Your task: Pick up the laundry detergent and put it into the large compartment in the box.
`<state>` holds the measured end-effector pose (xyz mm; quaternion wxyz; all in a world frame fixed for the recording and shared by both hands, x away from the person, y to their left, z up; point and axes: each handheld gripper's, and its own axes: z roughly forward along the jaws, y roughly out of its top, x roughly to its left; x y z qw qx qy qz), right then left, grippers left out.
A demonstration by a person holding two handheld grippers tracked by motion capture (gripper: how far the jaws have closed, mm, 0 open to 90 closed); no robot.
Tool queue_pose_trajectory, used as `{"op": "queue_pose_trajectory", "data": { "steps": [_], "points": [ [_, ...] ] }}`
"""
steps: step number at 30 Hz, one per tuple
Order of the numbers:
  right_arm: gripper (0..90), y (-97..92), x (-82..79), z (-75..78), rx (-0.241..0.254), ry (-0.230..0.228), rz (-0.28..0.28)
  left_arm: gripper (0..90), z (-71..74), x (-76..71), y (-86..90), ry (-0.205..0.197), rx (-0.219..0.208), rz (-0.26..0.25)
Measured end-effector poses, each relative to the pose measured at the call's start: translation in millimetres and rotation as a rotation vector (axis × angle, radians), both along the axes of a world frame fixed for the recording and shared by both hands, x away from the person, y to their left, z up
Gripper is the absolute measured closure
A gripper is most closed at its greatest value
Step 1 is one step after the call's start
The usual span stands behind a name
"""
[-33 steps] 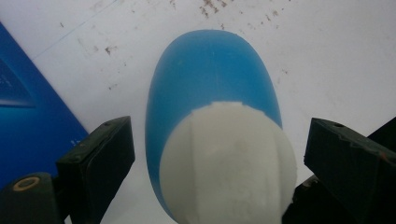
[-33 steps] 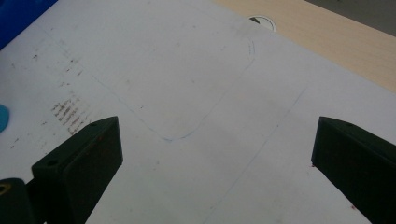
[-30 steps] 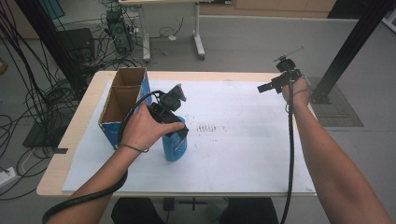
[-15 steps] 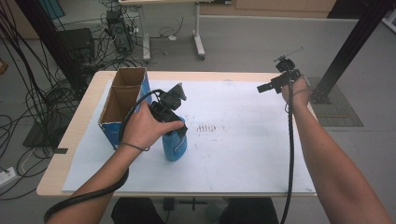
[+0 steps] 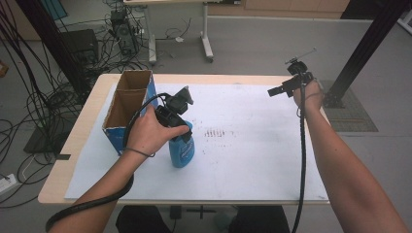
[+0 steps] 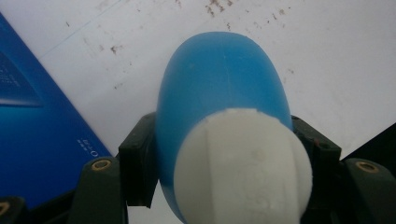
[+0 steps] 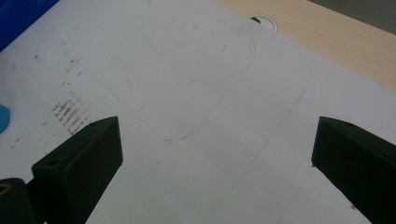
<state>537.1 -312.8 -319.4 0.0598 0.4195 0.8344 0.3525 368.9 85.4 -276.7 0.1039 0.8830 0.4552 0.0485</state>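
I find my left gripper (image 5: 180,127) has just closed its jaws; they now clamp the blue bottle (image 5: 182,149) below its white cap (image 6: 243,168). The bottle stands upright on the white sheet (image 5: 252,145), just beside the open box (image 5: 127,108). Judged ready for lifting. My right gripper (image 5: 285,88) hangs well apart, jaws wide and empty.

Just to the left of my left tongs (image 5: 180,127) the open cardboard box (image 5: 127,109) stands as a wall, so nothing passes that way at low height. Under them the blue bottle (image 5: 182,150) fills the gap. Between my left tongs and right tongs (image 5: 277,91) the white sheet (image 5: 252,145) on the surface (image 5: 92,121) lies bare, and below the right tongs too.
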Motion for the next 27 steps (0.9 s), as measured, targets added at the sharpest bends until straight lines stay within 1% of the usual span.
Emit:
{"op": "queue_pose_trajectory", "data": {
  "steps": [4, 13, 24, 27],
  "points": [
    [1.8, 0.5, 0.3, -0.6, -0.001, 0.001, 0.000, 37.2, 0.3, -0.3, -0.4, 0.000, 0.006, -0.001],
    [1.8, 1.4, 0.8, -1.1, -0.001, 0.004, 0.000, 37.3, 0.1, -0.6, -0.1, -0.002, 0.003, 0.003],
    [1.8, 1.4, 0.7, -1.1, 0.001, 0.003, 0.000, 37.2, 0.1, -1.2, -0.2, -0.011, 0.008, -0.005],
    [1.8, 1.5, 0.8, -1.2, 0.001, 0.004, 0.000, 37.2, -0.2, -1.9, 0.2, -0.017, 0.003, -0.004]
  ]
}}
